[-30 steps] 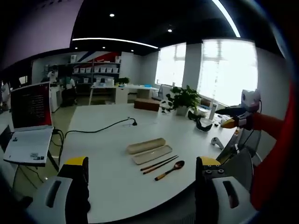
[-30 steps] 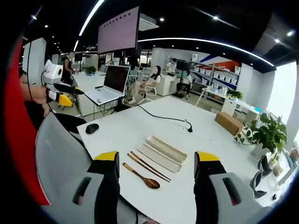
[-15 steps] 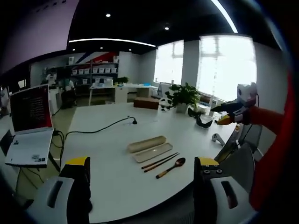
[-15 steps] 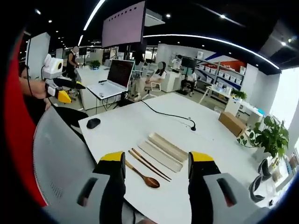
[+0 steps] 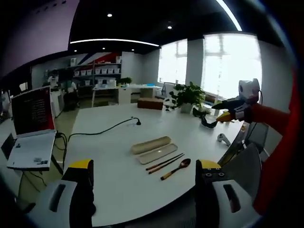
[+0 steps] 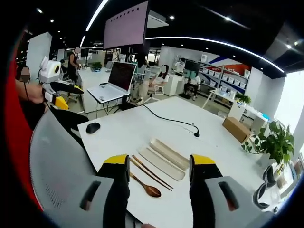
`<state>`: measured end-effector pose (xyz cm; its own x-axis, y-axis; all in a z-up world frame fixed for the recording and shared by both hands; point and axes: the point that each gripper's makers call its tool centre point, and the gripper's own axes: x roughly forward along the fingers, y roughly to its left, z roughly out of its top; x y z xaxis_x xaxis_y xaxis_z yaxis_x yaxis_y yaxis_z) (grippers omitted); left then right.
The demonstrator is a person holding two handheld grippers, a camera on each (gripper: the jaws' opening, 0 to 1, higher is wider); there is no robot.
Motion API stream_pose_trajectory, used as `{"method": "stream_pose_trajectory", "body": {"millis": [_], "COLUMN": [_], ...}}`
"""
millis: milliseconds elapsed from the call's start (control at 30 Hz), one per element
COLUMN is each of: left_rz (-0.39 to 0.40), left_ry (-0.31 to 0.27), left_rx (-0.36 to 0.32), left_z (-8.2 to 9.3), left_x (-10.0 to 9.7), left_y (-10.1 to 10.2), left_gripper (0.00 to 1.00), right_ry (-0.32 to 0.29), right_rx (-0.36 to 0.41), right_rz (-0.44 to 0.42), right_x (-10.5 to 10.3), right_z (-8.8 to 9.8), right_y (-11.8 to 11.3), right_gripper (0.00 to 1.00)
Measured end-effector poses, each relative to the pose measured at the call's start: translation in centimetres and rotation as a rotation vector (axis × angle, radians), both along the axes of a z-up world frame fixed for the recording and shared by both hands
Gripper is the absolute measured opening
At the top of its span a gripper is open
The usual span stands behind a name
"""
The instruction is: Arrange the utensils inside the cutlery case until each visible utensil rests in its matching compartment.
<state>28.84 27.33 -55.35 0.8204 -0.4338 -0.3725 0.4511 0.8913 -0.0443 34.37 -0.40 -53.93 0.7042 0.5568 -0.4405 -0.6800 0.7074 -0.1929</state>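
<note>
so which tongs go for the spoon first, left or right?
Probably right. In the right gripper view the spoon lies between the open right tongs, close ahead. From the left tongs it sits further off, toward one side.

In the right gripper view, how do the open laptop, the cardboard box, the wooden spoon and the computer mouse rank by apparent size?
1. open laptop
2. wooden spoon and cardboard box: look alike; the spoon is much nearer, so unsure
3. computer mouse

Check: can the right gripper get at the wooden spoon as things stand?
Probably yes. The right gripper has its jaws open, and the wooden spoon lies in the open on the white table, just ahead between them. The chopsticks lie close beside it, so a careless grasp could catch them.
</note>
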Motion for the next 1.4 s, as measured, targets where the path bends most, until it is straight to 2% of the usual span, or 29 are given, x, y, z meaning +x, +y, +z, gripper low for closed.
{"method": "stream_pose_trajectory", "body": {"millis": [167, 267, 400, 567, 667, 800, 933, 1067, 1167, 1267, 1400], "left_rz": [0.016, 0.016, 0.019, 0.007, 0.007, -0.008, -0.010, -0.015, -0.010, -0.004, -0.007], "left_ry": [0.007, 0.011, 0.009, 0.011, 0.014, 0.012, 0.022, 0.027, 0.032, 0.038, 0.036], "left_rx": [-0.034, -0.029, -0.037, -0.008, -0.018, 0.001, -0.007, 0.000, -0.002, -0.004, 0.002], "left_z": [0.0, -0.1, -0.1, -0.5, -0.5, -0.6, -0.8, -0.9, -1.1, -1.3, -1.3], "left_x": [-0.1, -0.2, -0.3, -0.4, -0.4, -0.5, -0.4, -0.5, -0.5, -0.5, -0.5], "left_y": [0.1, 0.2, 0.3, 0.1, 0.0, -0.3, -0.3, -0.2, 0.0, 0.1, 0.0], "left_gripper": [0.90, 0.89, 0.88, 0.88, 0.88, 0.88, 0.88, 0.86, 0.85, 0.85, 0.84], "right_ry": [0.010, 0.052, 0.050, 0.066, 0.068, 0.062, 0.066, 0.070, 0.098, 0.156, 0.146], "right_rx": [-0.026, -0.027, -0.026, -0.037, -0.037, -0.053, -0.073, -0.122, -0.166, -0.147, -0.175], "right_rz": [0.015, -0.002, -0.007, 0.011, 0.020, 0.035, 0.050, 0.082, 0.125, 0.163, 0.184], "right_x": [0.1, 0.4, 0.8, 1.0, 1.3, 1.6, 1.8, 1.8, 1.6, 1.2, 1.2], "right_z": [-0.8, -1.3, -1.4, -2.0, -2.1, -2.2, -2.6, -3.4, -4.3, -5.1, -5.3], "right_y": [0.4, 0.2, 0.4, 1.1, 1.5, 1.9, 2.0, 2.0, 2.1, 2.6, 2.9], "right_gripper": [0.43, 0.39, 0.38, 0.37, 0.33, 0.32, 0.32, 0.30, 0.23, 0.23, 0.22]}}
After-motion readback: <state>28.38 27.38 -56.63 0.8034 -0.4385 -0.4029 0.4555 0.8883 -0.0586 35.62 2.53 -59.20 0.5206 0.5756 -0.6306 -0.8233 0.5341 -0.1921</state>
